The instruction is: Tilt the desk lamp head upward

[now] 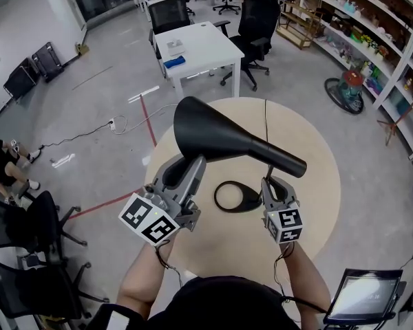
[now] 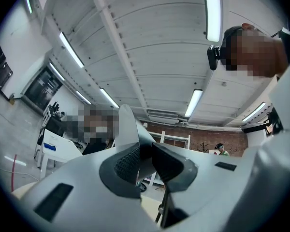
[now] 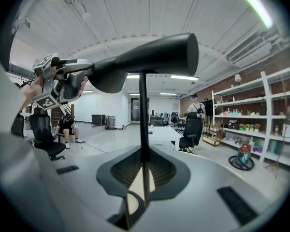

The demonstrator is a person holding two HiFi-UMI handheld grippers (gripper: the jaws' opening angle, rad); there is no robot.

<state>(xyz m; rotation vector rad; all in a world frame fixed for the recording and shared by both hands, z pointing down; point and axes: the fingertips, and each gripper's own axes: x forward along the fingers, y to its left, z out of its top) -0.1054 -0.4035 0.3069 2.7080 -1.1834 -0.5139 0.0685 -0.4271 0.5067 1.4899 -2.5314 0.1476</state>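
A black desk lamp stands on the round beige table (image 1: pixel 313 205). Its cone-shaped head (image 1: pixel 213 133) lies roughly level above the ring-shaped base (image 1: pixel 237 198). My left gripper (image 1: pixel 190 165) is shut on the wide rim of the head (image 2: pixel 128 124), which shows pale between the pads in the left gripper view. My right gripper (image 1: pixel 272 182) is shut on the thin upright pole (image 3: pixel 143 110) below the lamp's neck. In the right gripper view the head (image 3: pixel 150 57) spans the top, with the left gripper (image 3: pixel 75 83) at its wide end.
A white desk (image 1: pixel 199 47) and black office chairs (image 1: pixel 258 19) stand beyond the table. Shelves (image 1: pixel 385 40) line the right wall. A person (image 1: pixel 3 160) sits at the far left. More chairs (image 1: pixel 27 232) stand at lower left and a monitor (image 1: pixel 365 294) at lower right.
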